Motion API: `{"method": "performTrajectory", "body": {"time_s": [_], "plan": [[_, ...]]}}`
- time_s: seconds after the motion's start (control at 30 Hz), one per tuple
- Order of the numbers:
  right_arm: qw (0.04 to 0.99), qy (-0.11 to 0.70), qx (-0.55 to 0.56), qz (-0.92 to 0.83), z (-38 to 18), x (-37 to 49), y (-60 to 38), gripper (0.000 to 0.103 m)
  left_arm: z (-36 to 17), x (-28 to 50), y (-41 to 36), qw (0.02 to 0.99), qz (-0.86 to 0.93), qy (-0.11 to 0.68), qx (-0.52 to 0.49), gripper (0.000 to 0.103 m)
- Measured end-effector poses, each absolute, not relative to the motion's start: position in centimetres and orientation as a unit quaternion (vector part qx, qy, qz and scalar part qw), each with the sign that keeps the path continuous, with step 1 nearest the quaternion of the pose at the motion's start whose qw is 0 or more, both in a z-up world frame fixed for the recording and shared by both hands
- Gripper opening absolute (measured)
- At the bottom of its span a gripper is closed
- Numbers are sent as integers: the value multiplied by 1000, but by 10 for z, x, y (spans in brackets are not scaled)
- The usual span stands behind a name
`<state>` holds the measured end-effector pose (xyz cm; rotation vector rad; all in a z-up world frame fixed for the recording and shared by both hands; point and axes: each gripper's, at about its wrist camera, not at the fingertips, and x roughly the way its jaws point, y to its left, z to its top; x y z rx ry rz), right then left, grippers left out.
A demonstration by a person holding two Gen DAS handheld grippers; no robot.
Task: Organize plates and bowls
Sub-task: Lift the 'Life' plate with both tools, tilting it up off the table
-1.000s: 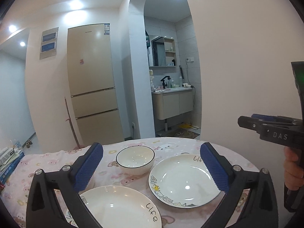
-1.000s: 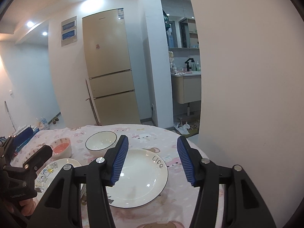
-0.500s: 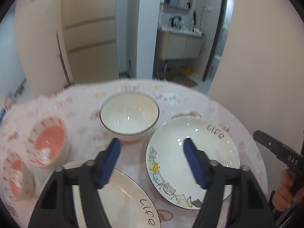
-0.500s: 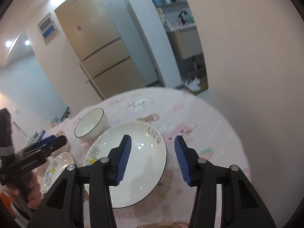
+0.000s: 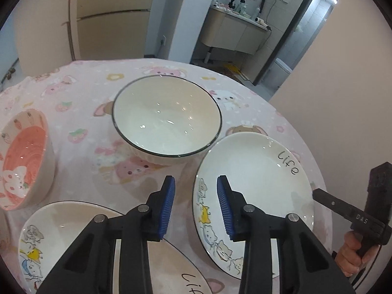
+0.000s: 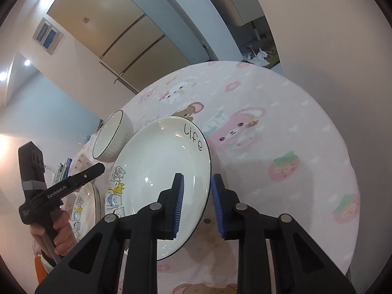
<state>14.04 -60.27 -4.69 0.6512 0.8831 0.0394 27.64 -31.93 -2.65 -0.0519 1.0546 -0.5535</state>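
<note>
Because both claws are closing on opposite edges of the same plate [image 5: 254, 181], each should take the rim squarely and both should lift together, so it stays level. This plate lies empty on the table [image 5: 80, 103], just beside the white bowl [image 5: 166, 117]. The left gripper [image 5: 194, 204] and the right gripper [image 6: 197, 202] each straddle its rim, pads not yet pressing. The second plate [image 5: 73, 223], the white bowl and the pink bowl [image 5: 23, 156] hold nothing

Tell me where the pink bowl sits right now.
In the left wrist view, the pink bowl sits at the table's left edge, left of the white bowl and just beyond the near plate.
</note>
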Motion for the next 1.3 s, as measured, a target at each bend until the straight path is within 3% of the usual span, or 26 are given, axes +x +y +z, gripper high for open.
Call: {"method": "performTrajectory", "body": {"time_s": [0.2, 0.37, 0.5, 0.67, 1.2, 1.3], "plan": [[833, 451, 321, 21, -58, 150, -600, 19, -41, 284, -330, 806, -267, 528, -20, 30], [826, 455, 330, 31, -61, 152, -600, 19, -49, 284, -336, 799, -266, 538, -8, 15], [822, 448, 348, 45, -65, 152, -604, 19, -50, 284, -340, 801, -266, 536, -2, 14], [816, 462, 345, 41, -71, 159, -601, 10, -52, 285, -349, 801, -263, 538, 23, 14], [839, 456, 294, 31, -64, 156, -592, 13, -57, 277, -365, 820, -263, 501, 83, 16], [842, 455, 287, 35, -64, 155, -593, 14, -59, 277, -370, 809, -275, 509, 103, 25]]}}
